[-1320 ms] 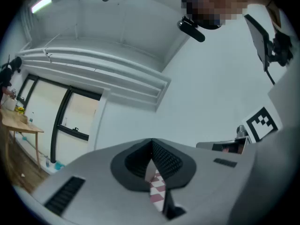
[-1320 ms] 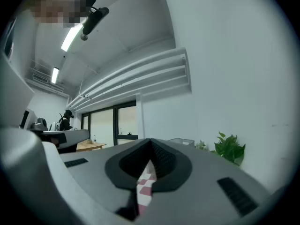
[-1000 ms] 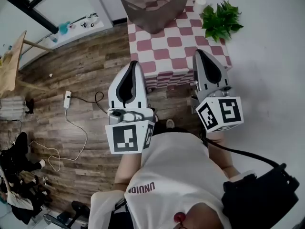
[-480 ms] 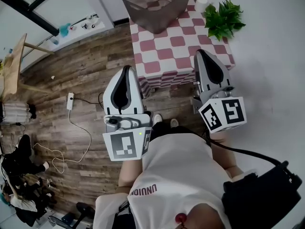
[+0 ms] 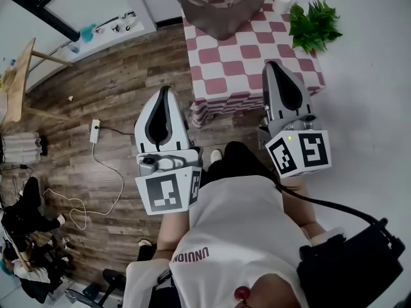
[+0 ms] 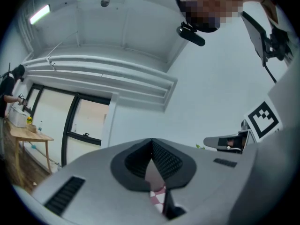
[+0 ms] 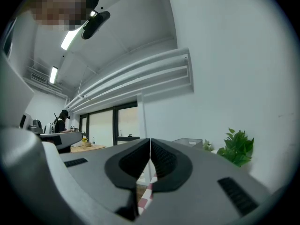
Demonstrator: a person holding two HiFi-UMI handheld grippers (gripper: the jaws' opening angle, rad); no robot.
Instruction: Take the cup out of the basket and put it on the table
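Head view looks steeply down on a person standing at the near end of a desk (image 5: 225, 63) under a red and white checked cloth. The basket (image 5: 218, 15), grey and see-through, stands at the desk's far end, with a plant (image 5: 313, 24) to its right. A faint rounded shape behind the basket's wall may be the cup, but the view is too poor to be sure. The left hand-held gripper (image 5: 165, 92) is over the wood floor (image 5: 96, 95), just left of the desk's near corner. The right hand-held gripper (image 5: 273, 67) is over the desk's near right edge. Both point towards the basket and are well apart from it. In the left gripper view the left hand-held gripper's (image 6: 151, 142) jaws are together with nothing between them. The right gripper view shows the right hand-held gripper (image 7: 150, 142) closed and empty too, with the basket (image 7: 187, 142) and plant (image 7: 239, 148) beyond its tip.
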